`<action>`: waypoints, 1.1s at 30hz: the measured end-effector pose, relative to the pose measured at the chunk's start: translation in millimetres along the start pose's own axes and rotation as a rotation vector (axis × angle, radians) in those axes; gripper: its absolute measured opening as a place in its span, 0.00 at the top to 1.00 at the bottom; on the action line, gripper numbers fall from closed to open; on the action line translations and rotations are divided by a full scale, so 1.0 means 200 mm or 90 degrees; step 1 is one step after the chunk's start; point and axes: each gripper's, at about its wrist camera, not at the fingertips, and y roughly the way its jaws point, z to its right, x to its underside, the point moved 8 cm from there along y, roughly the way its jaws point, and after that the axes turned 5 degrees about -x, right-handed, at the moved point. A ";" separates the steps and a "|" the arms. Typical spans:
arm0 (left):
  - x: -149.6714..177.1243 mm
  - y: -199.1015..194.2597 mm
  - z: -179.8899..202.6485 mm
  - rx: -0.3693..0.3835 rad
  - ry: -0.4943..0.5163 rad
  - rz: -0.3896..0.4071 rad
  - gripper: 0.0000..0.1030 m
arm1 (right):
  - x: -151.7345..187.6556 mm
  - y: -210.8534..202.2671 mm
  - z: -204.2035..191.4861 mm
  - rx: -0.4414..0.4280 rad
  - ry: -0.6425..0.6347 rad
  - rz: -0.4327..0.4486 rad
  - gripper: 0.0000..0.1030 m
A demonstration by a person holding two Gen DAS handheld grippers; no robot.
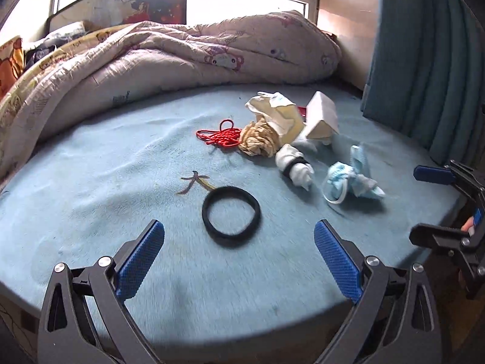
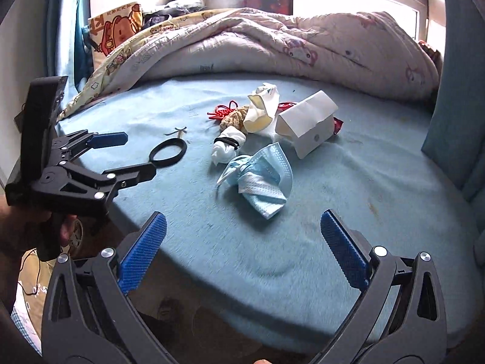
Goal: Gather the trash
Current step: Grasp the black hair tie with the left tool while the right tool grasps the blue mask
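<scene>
1. Left gripper (image 1: 239, 261): jaws spread wide, nothing between them, poised low over the near edge of the blue sheet (image 1: 121, 182). Straight ahead lies a black ring (image 1: 231, 216), flat on the sheet, with a small dry stem (image 1: 194, 182) touching its far rim.
2. Right gripper (image 2: 242, 242): jaws also wide and empty, aimed at a crumpled blue face mask (image 2: 260, 179), the nearest piece of trash to it.
3. The rest of the trash sits mid-bed in one loose heap: a wad of white tissue bound with a black band (image 2: 227, 145), a folded white paper box (image 2: 306, 127), a cream wrapper (image 2: 260, 109), a brown crumpled paper (image 1: 257, 142) and a red cord (image 1: 221, 136). A rumpled quilt (image 1: 182, 60) lies behind. No bin shows in either view.
4. Risks, as judged:
   - The ring lies flat, so the fingers may close on plush sheet and slide over it.
   - The mask is limp, and its ear loop could snag or let it slip from a partial pinch.
   - Heap items touch; lifting one may drag others or scatter them.
   - The two grippers work close together, so a sideways reach could knock them.
   - The cord and ring may not be trash; taking them could be a mistake.
</scene>
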 end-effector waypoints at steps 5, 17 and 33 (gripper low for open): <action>-0.03 0.14 -0.04 -0.001 -0.007 -0.020 0.27 | -0.04 0.06 0.03 -0.004 -0.006 -0.002 0.05; -0.03 0.18 0.02 0.015 0.034 -0.027 0.73 | -0.06 0.21 0.15 0.000 0.047 -0.022 0.05; -0.01 0.05 -0.02 0.012 0.026 -0.012 0.75 | -0.07 0.31 0.05 -0.008 -0.011 -0.037 0.47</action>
